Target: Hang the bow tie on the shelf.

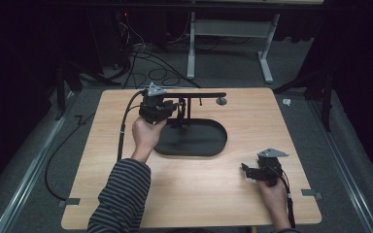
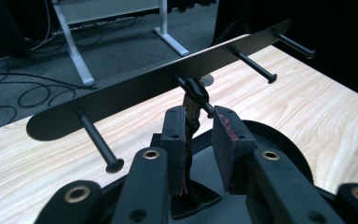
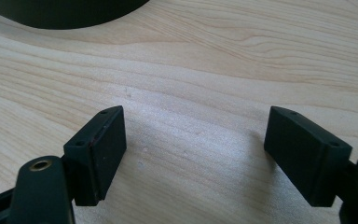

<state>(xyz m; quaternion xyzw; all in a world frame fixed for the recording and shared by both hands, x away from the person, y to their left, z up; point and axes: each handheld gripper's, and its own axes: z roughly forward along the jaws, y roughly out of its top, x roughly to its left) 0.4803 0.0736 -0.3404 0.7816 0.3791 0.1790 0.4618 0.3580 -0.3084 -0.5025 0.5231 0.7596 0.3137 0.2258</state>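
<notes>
A black stand with an oval base (image 1: 194,138) carries a long flat bar (image 2: 144,88) with several pegs sticking out toward me. From the middle peg hangs a small black piece (image 2: 193,93) that runs down to the base. My left gripper (image 1: 175,108) (image 2: 200,119) is at this piece with its jaws a little apart. The piece lies against the left pad, and a gap shows to the right pad. My right gripper (image 1: 245,170) (image 3: 193,126) rests low over bare wood near the table's front right, open wide with nothing between its pads.
A small grey round thing (image 1: 221,101) lies on the wooden table (image 1: 252,121) by the bar's right end. Cables and a white table frame (image 1: 192,48) are on the floor beyond the far edge. A black cable (image 1: 124,126) trails from my left gripper.
</notes>
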